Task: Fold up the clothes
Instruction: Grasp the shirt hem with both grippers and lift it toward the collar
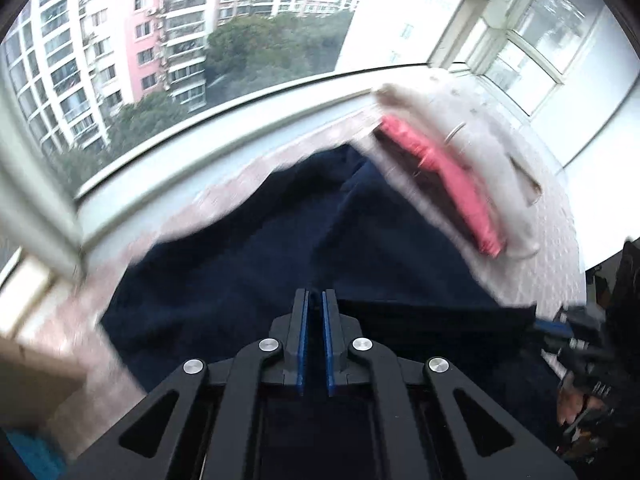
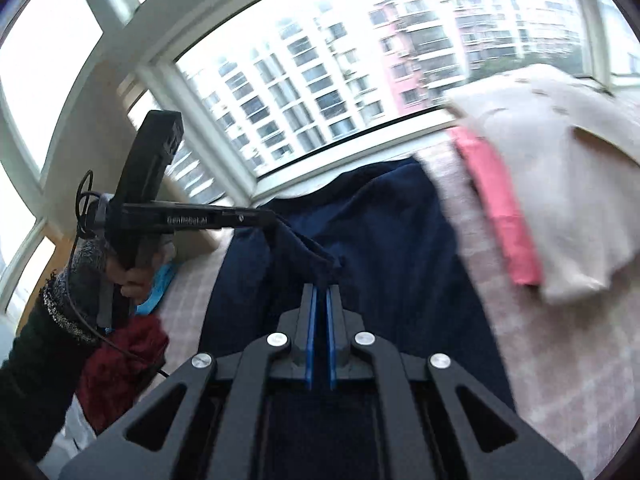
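A navy garment (image 1: 240, 264) (image 2: 400, 232) lies spread on a pale checked cover (image 2: 540, 360). My left gripper (image 1: 315, 294) has its jaws nearly together. The right wrist view shows it from the side, its tip (image 2: 272, 218) pinching a raised fold of the navy cloth. My right gripper (image 2: 321, 290) is shut on a lifted corner of the same garment. It shows at the right edge of the left wrist view (image 1: 546, 325), gripping the cloth's edge. A taut hem runs between the two grips.
A stack with a beige garment (image 2: 560, 200) (image 1: 480, 152) over a pink one (image 2: 500, 200) (image 1: 440, 176) lies at the right. A dark red garment (image 2: 120, 360) and a blue item (image 2: 160, 284) lie at the left. A hand (image 2: 132, 276) holds the left gripper. The window sill (image 1: 200, 152) runs behind.
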The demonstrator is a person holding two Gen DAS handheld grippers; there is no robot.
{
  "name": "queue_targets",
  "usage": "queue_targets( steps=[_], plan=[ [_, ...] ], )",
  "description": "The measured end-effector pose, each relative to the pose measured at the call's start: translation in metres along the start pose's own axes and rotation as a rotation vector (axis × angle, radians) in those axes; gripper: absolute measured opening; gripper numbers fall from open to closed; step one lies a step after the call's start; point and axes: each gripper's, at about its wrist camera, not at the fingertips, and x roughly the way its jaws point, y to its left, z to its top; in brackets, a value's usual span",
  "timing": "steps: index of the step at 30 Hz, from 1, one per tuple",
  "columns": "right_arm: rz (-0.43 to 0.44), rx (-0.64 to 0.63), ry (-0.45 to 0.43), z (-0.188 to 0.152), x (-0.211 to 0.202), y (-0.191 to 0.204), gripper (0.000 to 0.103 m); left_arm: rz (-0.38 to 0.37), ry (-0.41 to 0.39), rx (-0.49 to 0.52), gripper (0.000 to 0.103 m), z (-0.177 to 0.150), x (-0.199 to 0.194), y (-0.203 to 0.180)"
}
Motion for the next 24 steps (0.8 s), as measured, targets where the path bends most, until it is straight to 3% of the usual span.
queue_targets(
  steps=[4, 8, 10, 11, 12, 15, 18, 22, 24],
  plan=[
    [-0.1, 0.067, -0.014, -0.004, -0.01, -0.018, 0.005, -0.05, -0.005, 0.067, 0.006, 0.041, 0.025, -0.033],
    [-0.147, 0.102, 0.08, -0.012, 0.009, -0.032, 0.007, -0.049, 0.019, 0.108, 0.01, 0.073, 0.068, -0.058],
    [-0.174, 0.097, 0.158, -0.015, 0.023, -0.036, 0.014, -0.028, 0.048, 0.102, 0.016, 0.083, 0.086, -0.061],
    [-0.182, 0.095, 0.189, -0.016, 0.027, -0.037, 0.023, -0.016, 0.063, 0.098, 0.018, 0.088, 0.093, -0.06],
    [-0.191, 0.093, 0.221, -0.017, 0.031, -0.038, 0.03, 0.001, 0.069, 0.099, 0.02, 0.089, 0.093, -0.059],
    [-0.205, 0.068, 0.214, -0.017, 0.015, -0.038, 0.036, 0.065, 0.034, 0.099, 0.035, 0.087, 0.071, -0.048],
    [-0.215, 0.026, 0.148, -0.015, -0.003, -0.035, 0.036, -0.001, 0.02, 0.069, 0.035, 0.069, 0.049, -0.033],
    [-0.208, -0.061, 0.243, -0.011, 0.025, -0.027, 0.036, -0.01, 0.085, 0.034, 0.036, 0.046, 0.068, -0.019],
    [-0.238, -0.087, 0.244, -0.009, 0.023, -0.03, 0.036, 0.041, 0.094, 0.01, 0.036, 0.047, 0.082, -0.013]
  ],
)
